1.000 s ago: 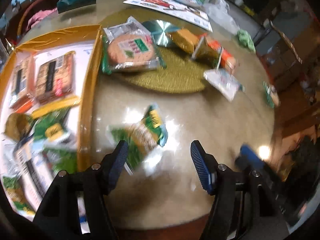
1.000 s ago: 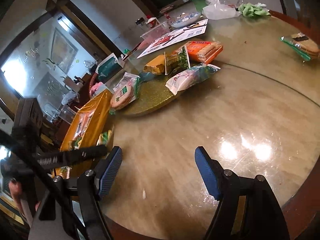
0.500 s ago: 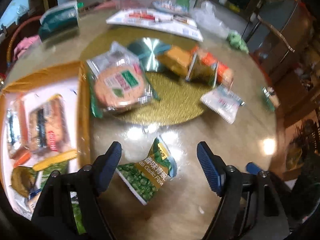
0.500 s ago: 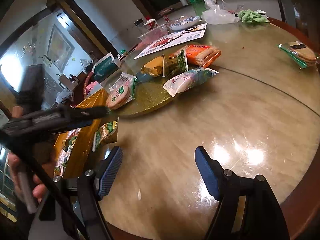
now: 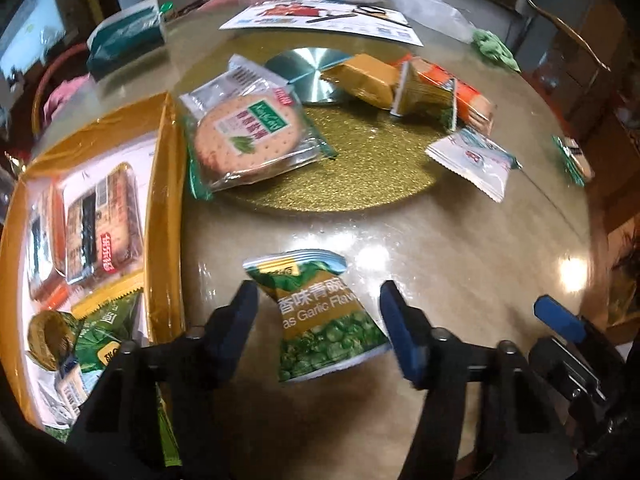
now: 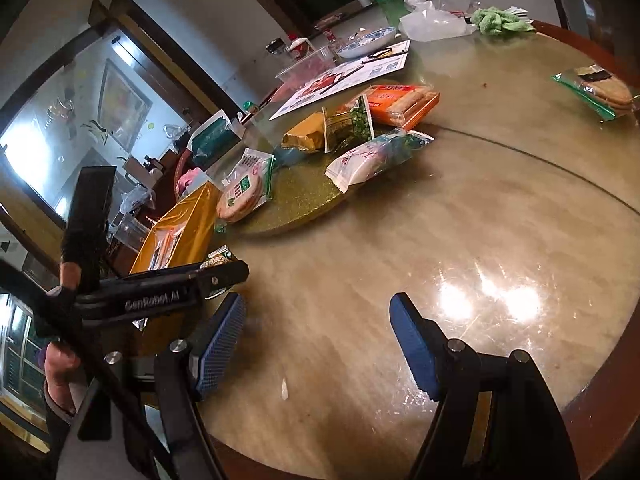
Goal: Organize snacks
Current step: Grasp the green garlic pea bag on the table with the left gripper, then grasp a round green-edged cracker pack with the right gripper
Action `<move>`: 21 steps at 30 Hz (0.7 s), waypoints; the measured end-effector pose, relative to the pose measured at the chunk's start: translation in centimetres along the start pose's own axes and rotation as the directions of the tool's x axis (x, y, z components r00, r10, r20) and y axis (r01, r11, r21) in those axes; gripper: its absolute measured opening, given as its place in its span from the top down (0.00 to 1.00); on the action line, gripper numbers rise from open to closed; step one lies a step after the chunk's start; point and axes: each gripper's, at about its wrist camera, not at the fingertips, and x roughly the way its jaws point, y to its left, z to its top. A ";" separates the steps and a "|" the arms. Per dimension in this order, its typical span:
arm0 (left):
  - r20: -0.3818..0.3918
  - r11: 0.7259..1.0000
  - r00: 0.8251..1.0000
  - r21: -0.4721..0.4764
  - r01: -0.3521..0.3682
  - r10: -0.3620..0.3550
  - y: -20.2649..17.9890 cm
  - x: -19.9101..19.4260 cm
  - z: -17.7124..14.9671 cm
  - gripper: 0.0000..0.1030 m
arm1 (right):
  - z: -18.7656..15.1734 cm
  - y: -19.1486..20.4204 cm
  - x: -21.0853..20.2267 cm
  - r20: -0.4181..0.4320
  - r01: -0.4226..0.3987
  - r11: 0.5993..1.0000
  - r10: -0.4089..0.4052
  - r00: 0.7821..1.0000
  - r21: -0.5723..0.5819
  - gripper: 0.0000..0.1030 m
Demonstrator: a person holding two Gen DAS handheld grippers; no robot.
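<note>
My left claw (image 5: pixel 318 320) is closing around the green pea packet (image 5: pixel 320 312), which now lies between its jaws, pads not yet pressing. My right claw (image 6: pixel 316 344) hangs released, empty. The gold tray (image 5: pixel 164 208) waits at ten o'clock.

From my left wrist view, the clearest print I can read is on the green pea packet (image 5: pixel 320 312) lying on the desk (image 5: pixel 460 248): the Latin letters "as Garlic Flav", cut off at both ends, under a line of white Chinese characters I can't make out in full. The round cracker pack (image 5: pixel 248 136) carries a green and red label with Chinese characters, too blurred for me to read. In my right wrist view, the side of the left tool (image 6: pixel 160 300) bears "GenRobot.AI" in pale letters. The flyer (image 6: pixel 344 80) further back has print, illegible from here.
</note>
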 end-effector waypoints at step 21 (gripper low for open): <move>0.086 0.990 0.991 -0.081 0.112 -0.105 0.8 -5.5 -9.2 0.66 | 3.9 -1.6 -3.5 0.059 0.123 0.991 -0.120 0.991 -0.052 0.27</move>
